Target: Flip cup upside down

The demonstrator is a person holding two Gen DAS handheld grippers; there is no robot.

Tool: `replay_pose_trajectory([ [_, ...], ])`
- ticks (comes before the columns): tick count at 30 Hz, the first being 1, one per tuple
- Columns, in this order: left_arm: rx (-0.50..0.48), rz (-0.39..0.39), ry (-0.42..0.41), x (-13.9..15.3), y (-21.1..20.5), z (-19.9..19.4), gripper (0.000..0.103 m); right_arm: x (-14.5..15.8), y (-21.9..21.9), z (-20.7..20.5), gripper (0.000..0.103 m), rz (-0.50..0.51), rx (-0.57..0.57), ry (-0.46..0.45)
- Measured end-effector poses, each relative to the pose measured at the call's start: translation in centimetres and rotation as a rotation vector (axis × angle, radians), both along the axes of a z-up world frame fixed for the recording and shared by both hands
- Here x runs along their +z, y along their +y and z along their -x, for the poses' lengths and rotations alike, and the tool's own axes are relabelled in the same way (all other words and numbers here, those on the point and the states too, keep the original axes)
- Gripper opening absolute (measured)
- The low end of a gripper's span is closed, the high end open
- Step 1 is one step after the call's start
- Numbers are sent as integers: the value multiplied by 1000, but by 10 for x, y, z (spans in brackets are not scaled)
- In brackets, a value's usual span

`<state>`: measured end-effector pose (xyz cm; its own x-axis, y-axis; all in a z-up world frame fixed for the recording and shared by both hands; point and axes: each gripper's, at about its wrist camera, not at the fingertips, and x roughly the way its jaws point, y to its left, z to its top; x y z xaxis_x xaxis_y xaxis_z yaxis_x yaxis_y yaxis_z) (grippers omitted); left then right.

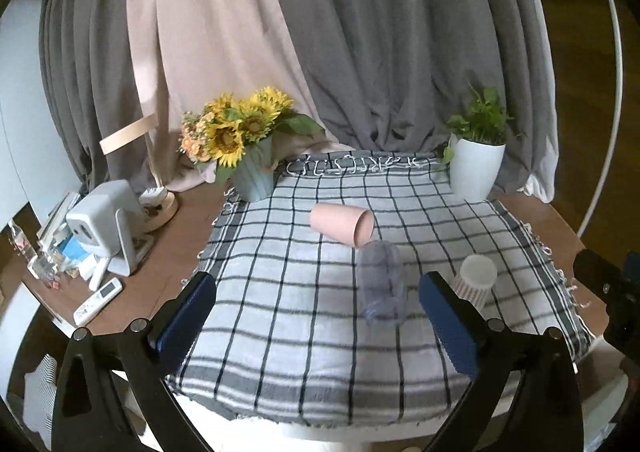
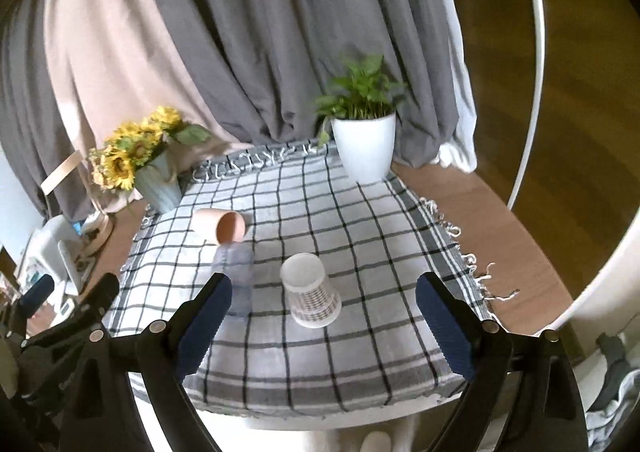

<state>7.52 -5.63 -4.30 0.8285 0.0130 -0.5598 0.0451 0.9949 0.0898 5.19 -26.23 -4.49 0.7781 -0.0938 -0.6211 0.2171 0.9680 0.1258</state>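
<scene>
Right wrist: patterned cup (image 2: 311, 295) inverted, pink cup (image 2: 220, 226) sideways; both jaws released.

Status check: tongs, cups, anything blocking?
Left tongs open, empty. Right tongs open, empty. Patterned cup already upside down; pink cup on its side; clear cup hard to read, looks inverted. Nothing blocking on the checked cloth.

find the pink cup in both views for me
Left wrist: the pink cup lies on its side just above centre, on the checked cloth, mouth toward the right.
Right wrist: the pink cup lies left of centre, mouth toward the camera.
Shared landmark: the clear cup sits just in front of it in both views.
</scene>
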Motion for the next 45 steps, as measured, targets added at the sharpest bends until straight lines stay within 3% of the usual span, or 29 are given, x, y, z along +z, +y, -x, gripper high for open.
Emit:
replay_pose_trajectory([
  [3,-10,35,9,3,16,15,103,9,20,21,93,30,-14,-20],
  [9,-14,5,-32,12,27,46,103,18,46,52,93,73,-13,-44],
  [18,15,41,-55,30,34,68,103,33,50,78,93,61,19,-81],
  [24,-7,76,-7,31,33,77,103,42,51,89,93,59,42,-90],
  [36,13,43,-32,29,33,96,103,37,56,105,93,60,78,-68],
  [45,13,66,-39,33,40,100,103,34,58,109,93,36,69,-67],
])
